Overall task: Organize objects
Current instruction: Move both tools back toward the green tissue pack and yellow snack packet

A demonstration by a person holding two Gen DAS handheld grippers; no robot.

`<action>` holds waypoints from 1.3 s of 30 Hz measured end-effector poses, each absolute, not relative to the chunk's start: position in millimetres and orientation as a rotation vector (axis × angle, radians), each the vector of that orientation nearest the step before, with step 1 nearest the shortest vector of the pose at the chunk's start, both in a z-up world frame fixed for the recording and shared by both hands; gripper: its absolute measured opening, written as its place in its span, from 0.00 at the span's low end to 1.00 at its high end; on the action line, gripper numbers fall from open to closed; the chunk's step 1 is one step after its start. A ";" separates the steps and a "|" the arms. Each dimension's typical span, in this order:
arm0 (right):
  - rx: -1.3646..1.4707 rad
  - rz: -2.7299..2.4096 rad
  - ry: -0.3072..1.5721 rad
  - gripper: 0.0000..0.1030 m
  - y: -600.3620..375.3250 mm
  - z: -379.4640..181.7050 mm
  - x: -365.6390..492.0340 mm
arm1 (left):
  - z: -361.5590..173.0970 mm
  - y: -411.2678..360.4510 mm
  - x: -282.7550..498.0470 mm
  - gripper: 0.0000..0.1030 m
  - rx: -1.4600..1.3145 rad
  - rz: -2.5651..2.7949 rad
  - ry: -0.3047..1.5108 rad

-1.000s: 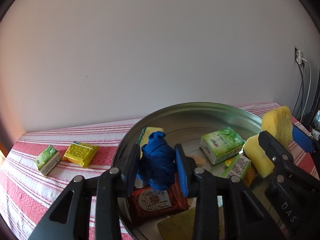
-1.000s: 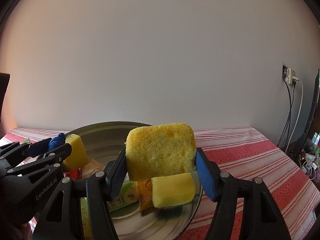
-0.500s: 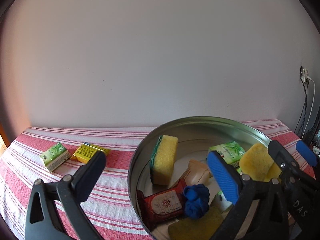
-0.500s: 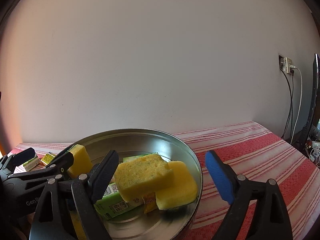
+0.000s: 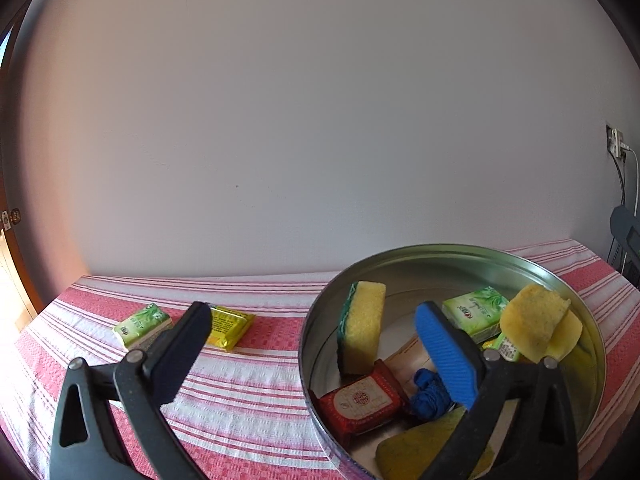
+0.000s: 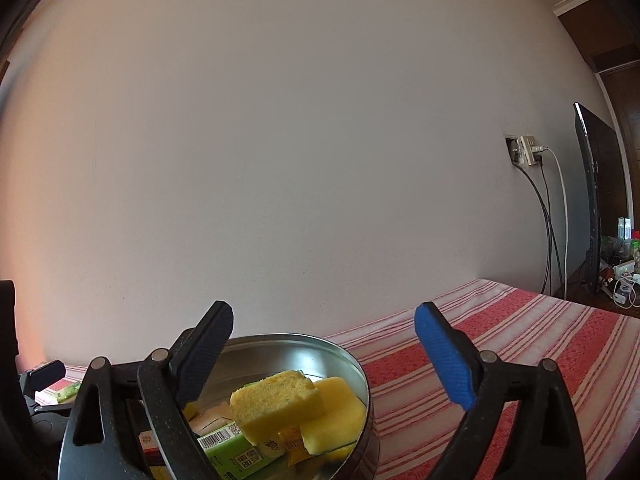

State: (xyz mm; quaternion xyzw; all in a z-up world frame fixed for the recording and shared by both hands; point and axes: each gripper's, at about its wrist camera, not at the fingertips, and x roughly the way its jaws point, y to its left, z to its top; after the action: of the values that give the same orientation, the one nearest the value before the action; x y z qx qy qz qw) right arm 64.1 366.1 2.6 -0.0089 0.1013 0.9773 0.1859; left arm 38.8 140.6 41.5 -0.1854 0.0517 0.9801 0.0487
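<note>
Released since the earlier frame, the blue cloth ball (image 5: pixel 430 394) and yellow sponge (image 6: pixel 276 404) lie in the round metal tin (image 5: pixel 472 252). Left gripper (image 5: pixel 316 344) is spread wide; right gripper (image 6: pixel 324 354) has just been opening, nothing between its jaws.

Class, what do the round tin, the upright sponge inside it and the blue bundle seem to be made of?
Round tin: probably thin metal, silvery, with a reflective wall.
Upright sponge: yellow porous foam with a green scouring layer.
Blue bundle: apparently knotted cloth or yarn, matte and lumpy.
</note>
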 end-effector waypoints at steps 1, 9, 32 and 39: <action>-0.020 2.752 0.284 0.91 365.2 3.6 64.4 | 41.6 141.1 39.7 0.99 -0.553 2.998 0.174; 0.010 2.751 0.287 0.91 357.0 10.9 69.8 | 39.2 133.1 46.6 0.99 -0.492 3.042 0.244; -0.045 2.683 0.290 0.91 304.1 12.6 65.8 | 32.2 47.5 46.0 0.99 -0.541 3.077 0.164; -0.090 2.738 0.294 0.91 256.9 11.3 48.4 | 29.9 21.2 41.0 0.99 -0.551 3.113 0.199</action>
State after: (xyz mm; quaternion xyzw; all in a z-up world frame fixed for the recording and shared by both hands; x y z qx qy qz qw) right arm 48.3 256.9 11.3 -0.0319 0.1046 0.9753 0.1919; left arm 41.0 21.2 29.9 -0.1738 0.0629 0.9827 -0.0132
